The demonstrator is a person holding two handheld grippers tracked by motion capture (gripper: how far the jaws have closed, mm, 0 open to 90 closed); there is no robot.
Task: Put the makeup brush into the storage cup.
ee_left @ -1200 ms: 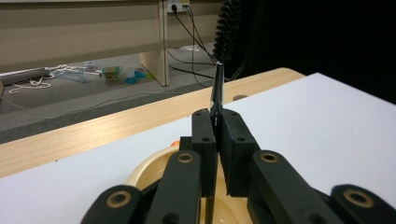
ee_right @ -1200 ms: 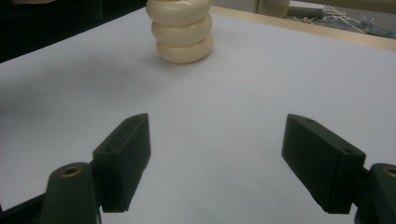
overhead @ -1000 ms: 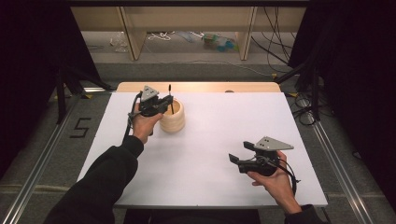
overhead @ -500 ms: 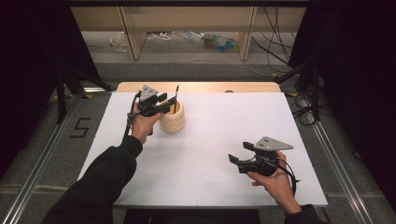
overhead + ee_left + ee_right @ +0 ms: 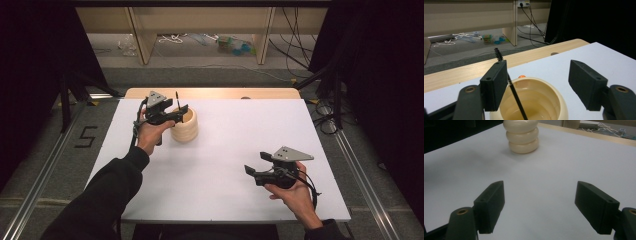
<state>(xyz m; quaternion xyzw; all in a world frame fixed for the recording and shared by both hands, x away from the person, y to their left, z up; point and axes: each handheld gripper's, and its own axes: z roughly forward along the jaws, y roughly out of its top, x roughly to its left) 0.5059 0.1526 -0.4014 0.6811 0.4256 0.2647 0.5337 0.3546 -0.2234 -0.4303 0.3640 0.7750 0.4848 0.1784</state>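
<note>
White tabletop [image 5: 220, 165] bore a cream ribbed holder [image 5: 185, 127]; above it, left gripper [image 5: 537, 82], just opening, released a thin black brush [image 5: 514, 92]; right gripper [image 5: 541, 202] gaped empty

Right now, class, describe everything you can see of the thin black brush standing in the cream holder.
The thin black brush is a slim dark wand with a short bristled spiral tip, like a mascara brush. It stands tilted, tip up, its lower end down inside the cream ribbed holder at the table's far left. It leans along the inner face of one pad of the left gripper, whose jaws have just been opening around it; the other pad stands well clear. Its bottom end is out of frame.
</note>
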